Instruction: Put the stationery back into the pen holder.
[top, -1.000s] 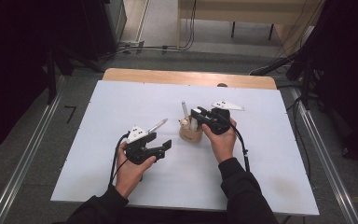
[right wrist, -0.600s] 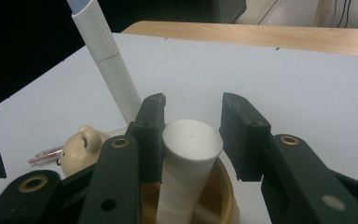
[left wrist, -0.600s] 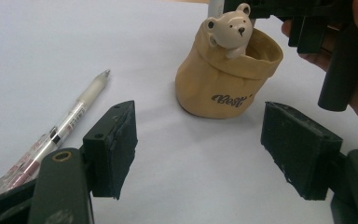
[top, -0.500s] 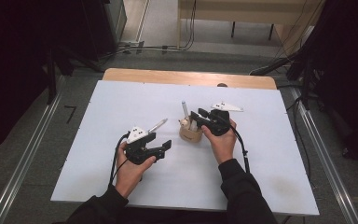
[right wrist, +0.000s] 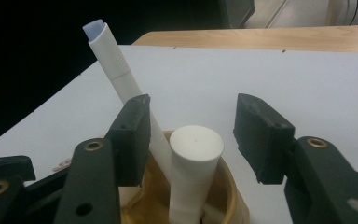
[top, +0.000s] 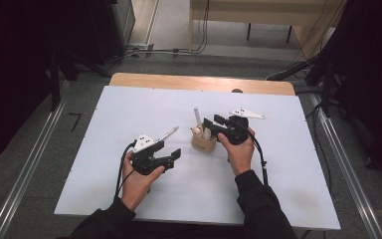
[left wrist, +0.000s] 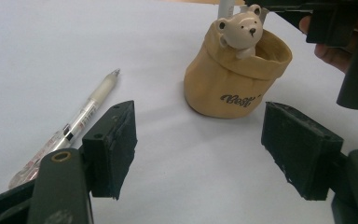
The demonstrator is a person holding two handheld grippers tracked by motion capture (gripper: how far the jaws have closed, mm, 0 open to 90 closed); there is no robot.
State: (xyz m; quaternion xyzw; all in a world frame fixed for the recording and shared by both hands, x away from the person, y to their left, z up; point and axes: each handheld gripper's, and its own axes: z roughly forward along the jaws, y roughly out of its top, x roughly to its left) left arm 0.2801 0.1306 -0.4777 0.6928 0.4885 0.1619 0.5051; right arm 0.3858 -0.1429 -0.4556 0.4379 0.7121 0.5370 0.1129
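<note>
A person's two hand-held grippers worked over a white counter (top: 129,114), where a tan pouch-shaped pen holder (top: 203,143) with a small bear figure (left wrist: 240,31) on its rim stood near the middle. The right gripper (top: 210,122) hung directly above the holder, its jaws having just been opening – in the right gripper view they stood apart on either side of a thick white marker (right wrist: 193,168) that rested upright in the holder, neither pad pressing on it, apparently a release after dropping it in. A slimmer white pen (right wrist: 121,79) leaned out of the holder beside the left-hand jaw; whether it touched that jaw could not be told. The left gripper (top: 175,154) waited low over the counter, jaws wide and empty, aimed toward the holder. A clear pen (left wrist: 79,119) lay flat on the counter just beside its left jaw – likely the next item to be collected for the holder.
</note>
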